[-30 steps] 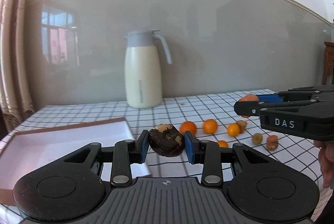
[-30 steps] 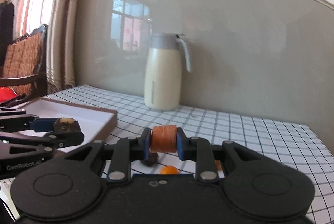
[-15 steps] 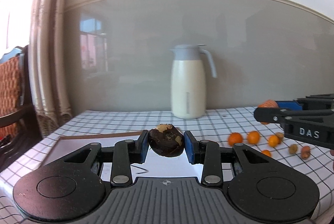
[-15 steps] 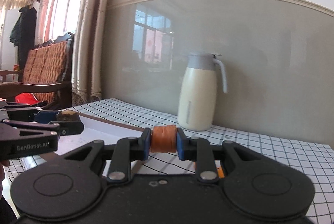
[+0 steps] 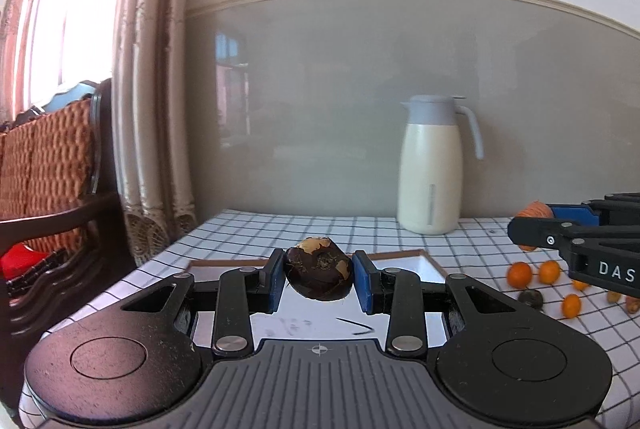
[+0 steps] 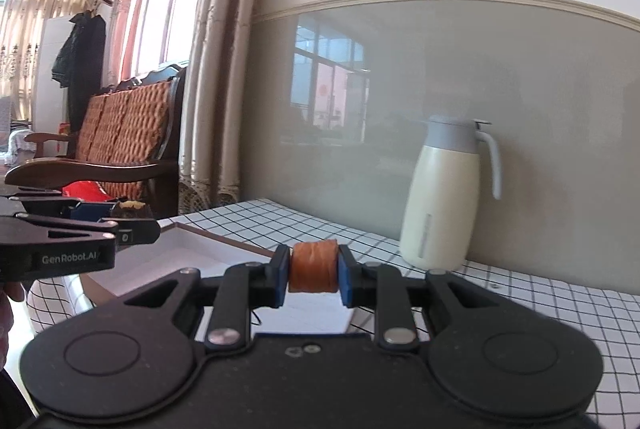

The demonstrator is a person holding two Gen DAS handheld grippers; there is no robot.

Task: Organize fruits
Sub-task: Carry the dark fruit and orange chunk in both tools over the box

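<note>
Left claw [image 5: 319,279] grips dark fruit [image 5: 319,273] over tray [image 5: 404,261]; jug [image 5: 433,165] behind.

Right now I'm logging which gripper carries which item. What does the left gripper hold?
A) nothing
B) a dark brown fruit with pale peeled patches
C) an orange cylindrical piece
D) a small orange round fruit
B: in the left wrist view the left gripper is closed on a dark brown fruit with pale patches, while the orange cylindrical piece sits in the right gripper.
</note>
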